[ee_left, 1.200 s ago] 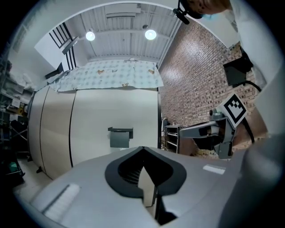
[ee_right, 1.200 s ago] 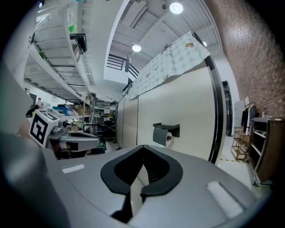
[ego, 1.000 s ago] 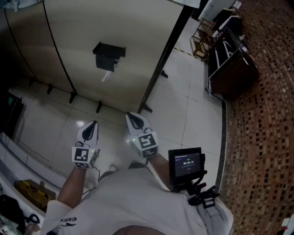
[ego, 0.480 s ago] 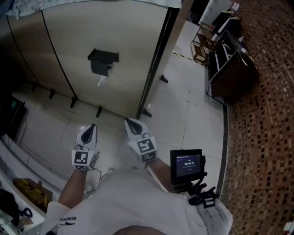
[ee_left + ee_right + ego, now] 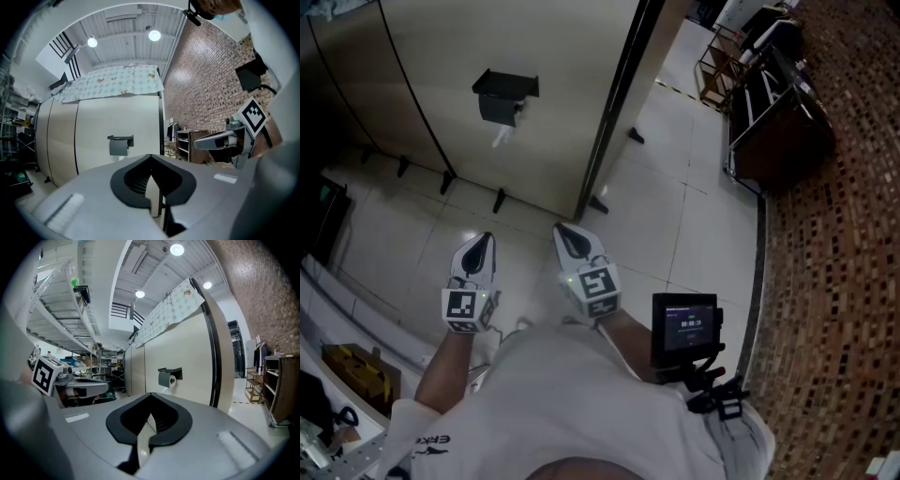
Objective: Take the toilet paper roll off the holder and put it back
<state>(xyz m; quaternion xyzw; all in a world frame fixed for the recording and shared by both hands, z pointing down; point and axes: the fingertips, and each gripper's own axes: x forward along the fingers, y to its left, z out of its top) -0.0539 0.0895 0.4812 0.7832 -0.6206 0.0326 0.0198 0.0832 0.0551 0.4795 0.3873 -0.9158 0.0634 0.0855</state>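
Observation:
A dark holder (image 5: 504,94) with a toilet paper roll (image 5: 508,113) in it hangs on the beige partition wall, a loose paper tail drooping below. It also shows small in the left gripper view as the holder (image 5: 120,144) and in the right gripper view with the roll (image 5: 170,379). My left gripper (image 5: 483,241) and right gripper (image 5: 564,231) are held side by side over the tiled floor, well short of the wall. Both point toward the partition. Each is shut with nothing between its jaws.
A black post (image 5: 614,103) marks the partition's right end. A dark metal shelf unit (image 5: 773,103) stands at the right by a brick wall (image 5: 844,281). A small screen (image 5: 683,328) is mounted at the person's waist. Clutter and a box (image 5: 352,364) lie at lower left.
Both grippers have moved forward over the floor toward the partition, staying shut and side by side. The holder sits higher in the head view.

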